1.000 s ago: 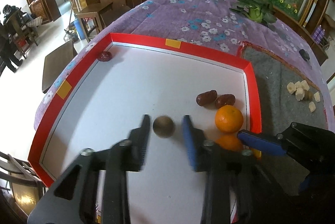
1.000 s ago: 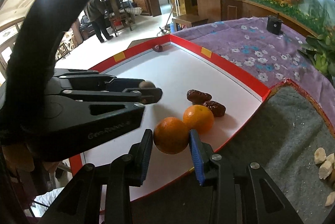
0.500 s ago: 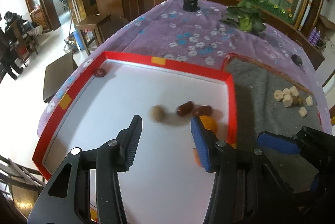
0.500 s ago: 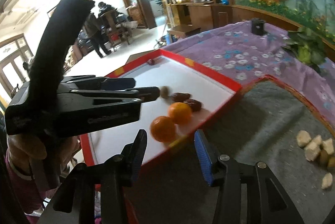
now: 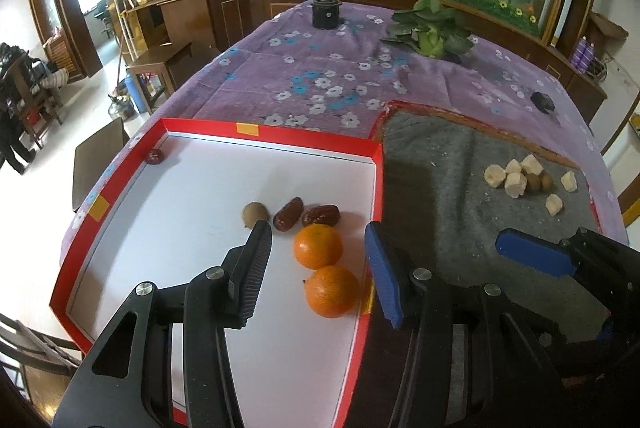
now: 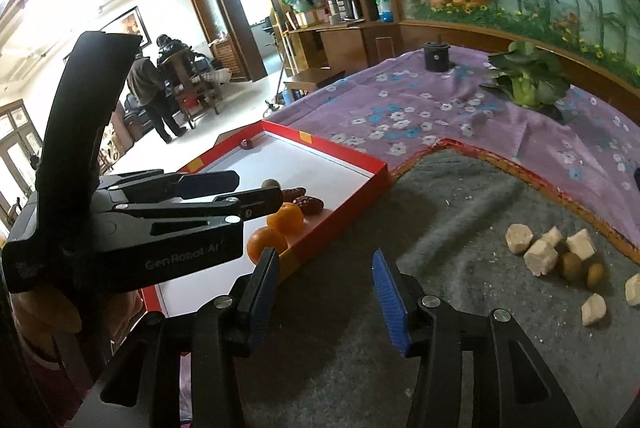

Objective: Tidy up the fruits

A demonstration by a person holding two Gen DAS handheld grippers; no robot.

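**Fruit gathered in the red-rimmed tray**

Purple floral tabletop (image 5: 320, 83) carries a red-rimmed white tray (image 5: 280, 137). Two round oranges (image 5: 318, 246), two dark red dates (image 5: 289, 214) and a brown kiwi (image 5: 255, 214) lie just ahead of the spread, empty left gripper (image 5: 318, 268). Right gripper (image 6: 324, 292), also spread and empty, hovers over grey felt (image 6: 460, 211).

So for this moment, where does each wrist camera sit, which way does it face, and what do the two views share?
Left wrist: sits above the near end of the red tray, facing down its length; its own open left hand-held gripper frames two oranges, with the right hand-held gripper at the lower right.
Right wrist: sits over the grey mat, facing across it; its own open fingers show below, the left hand-held gripper at the left.
Shared: tray, oranges, dates, cut pieces, purple cloth.
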